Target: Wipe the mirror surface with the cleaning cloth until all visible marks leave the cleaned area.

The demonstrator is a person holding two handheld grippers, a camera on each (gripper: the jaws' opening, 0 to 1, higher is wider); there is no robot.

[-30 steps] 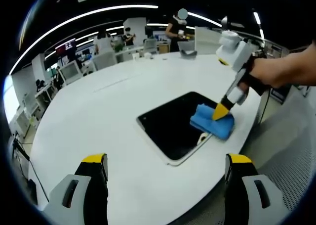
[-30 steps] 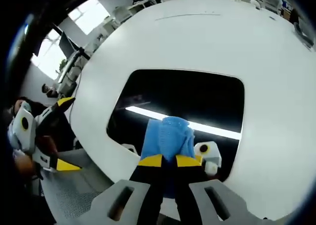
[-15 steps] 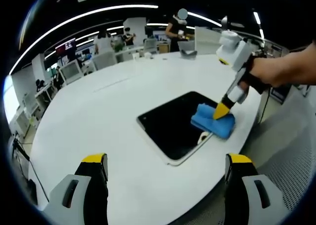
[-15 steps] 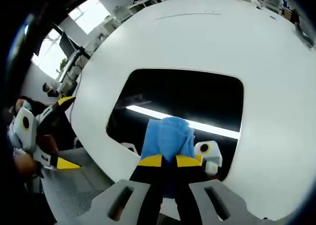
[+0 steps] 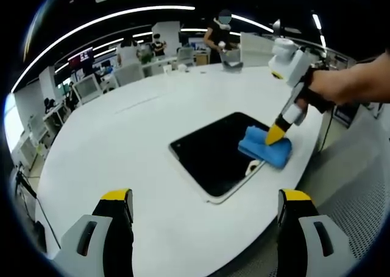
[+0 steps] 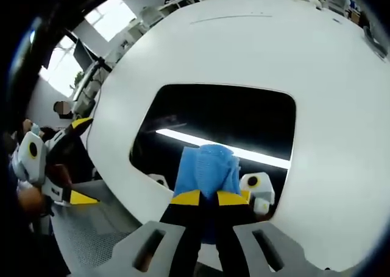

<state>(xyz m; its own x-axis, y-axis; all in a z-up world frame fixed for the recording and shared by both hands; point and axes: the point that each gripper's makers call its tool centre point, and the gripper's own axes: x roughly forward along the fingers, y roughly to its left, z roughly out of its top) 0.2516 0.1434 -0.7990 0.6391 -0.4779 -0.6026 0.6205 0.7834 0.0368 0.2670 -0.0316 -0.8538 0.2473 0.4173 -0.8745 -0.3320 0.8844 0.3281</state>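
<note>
Two grippers are working over a big white table (image 5: 122, 149). I am holding one in each hand. My right gripper (image 6: 207, 198) is clenching a blue cloth (image 6: 209, 169), its yellow-tipped jaws pinched together on the folded fabric. The cloth is pressing down on the mirror (image 6: 213, 122), near the mirror's edge closest to me. The mirror is lying flat on the table, a dark rounded rectangle with a white border, and it is reflecting a bright strip of ceiling light just beyond the cloth.

In the left gripper view, the right gripper (image 5: 279, 134) is coming in from the right, my hand (image 5: 341, 85) wrapped around its handle, its yellow tip pushing into the cloth (image 5: 264, 146). The cloth is sitting at the mirror's (image 5: 213, 155) corner nearest the table edge, partly overhanging the white border. I cannot make out any marks on the dark glass at this size.

My left gripper (image 5: 204, 198) is hanging released, jaws spread wide apart and holding nothing, well back from the mirror over the near rim of the table. In the right gripper view it (image 6: 73, 161) is showing at the left, off the table's side.

Beyond the table, desks, chairs and several people are standing in an open office.
</note>
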